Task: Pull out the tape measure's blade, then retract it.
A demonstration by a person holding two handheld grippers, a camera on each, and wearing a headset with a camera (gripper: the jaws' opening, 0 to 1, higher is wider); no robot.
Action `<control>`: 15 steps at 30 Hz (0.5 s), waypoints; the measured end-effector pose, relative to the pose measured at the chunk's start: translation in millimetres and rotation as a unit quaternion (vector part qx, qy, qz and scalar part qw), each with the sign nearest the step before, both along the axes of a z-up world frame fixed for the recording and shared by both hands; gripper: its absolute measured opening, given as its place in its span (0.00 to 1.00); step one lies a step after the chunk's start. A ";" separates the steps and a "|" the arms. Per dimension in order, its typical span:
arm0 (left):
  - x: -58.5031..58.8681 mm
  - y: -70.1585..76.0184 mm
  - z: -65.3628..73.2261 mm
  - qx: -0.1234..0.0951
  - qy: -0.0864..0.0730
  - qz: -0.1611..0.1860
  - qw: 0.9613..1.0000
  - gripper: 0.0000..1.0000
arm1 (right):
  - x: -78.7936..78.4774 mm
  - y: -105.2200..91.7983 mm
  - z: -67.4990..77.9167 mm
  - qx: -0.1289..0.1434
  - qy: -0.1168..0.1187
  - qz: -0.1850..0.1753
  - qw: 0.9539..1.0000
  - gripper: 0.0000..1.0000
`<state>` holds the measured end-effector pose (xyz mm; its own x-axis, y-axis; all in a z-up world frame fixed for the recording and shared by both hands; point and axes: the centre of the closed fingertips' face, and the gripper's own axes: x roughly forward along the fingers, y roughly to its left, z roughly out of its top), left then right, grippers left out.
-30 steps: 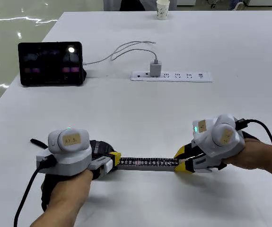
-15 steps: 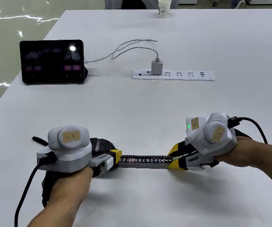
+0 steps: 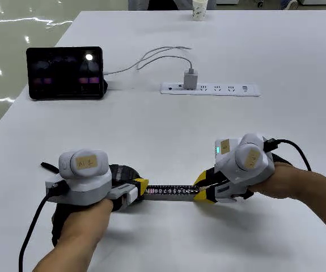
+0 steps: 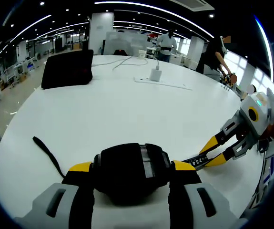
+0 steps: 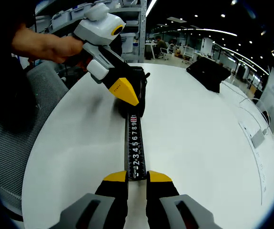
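Notably, left gripper [image 3: 133, 191] clamps the tape measure case [image 4: 129, 167], right gripper [image 5: 137, 177] pinches the blade [image 5: 134, 143] by its tip, well short of the power strip [image 3: 211, 89]; a slipped pinch would likely whip it home.

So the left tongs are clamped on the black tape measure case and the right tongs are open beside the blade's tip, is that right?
Not quite. The right tongs are shut on the blade's tip, not open beside it; the right gripper view shows it pinched between them. The left tongs do clamp the black tape measure case.
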<state>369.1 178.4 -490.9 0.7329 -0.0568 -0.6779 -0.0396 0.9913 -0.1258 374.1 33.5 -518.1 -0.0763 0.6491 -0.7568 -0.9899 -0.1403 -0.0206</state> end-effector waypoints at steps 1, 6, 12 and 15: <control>0.0 0.0 0.0 0.000 0.000 0.000 1.000 0.58 | -0.4 1.5 0.2 0.001 0.000 0.000 1.000 0.10; 0.0 0.0 0.0 -0.003 0.000 0.000 1.000 0.58 | -1.1 8.8 0.0 0.003 0.000 0.003 1.000 0.10; 0.0 0.1 0.0 -0.004 0.000 -0.001 1.000 0.58 | -2.6 16.4 0.1 0.006 0.002 0.004 1.000 0.10; 0.0 0.0 0.0 -0.004 0.000 -0.001 1.000 0.58 | -3.9 20.9 0.0 0.008 0.002 0.005 1.000 0.10</control>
<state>369.1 178.4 -490.8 0.7328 -0.0639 -0.6775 -0.0377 0.9902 -0.1342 370.1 54.4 -518.2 -0.0854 0.6598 -0.7465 -0.9887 -0.1490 -0.0186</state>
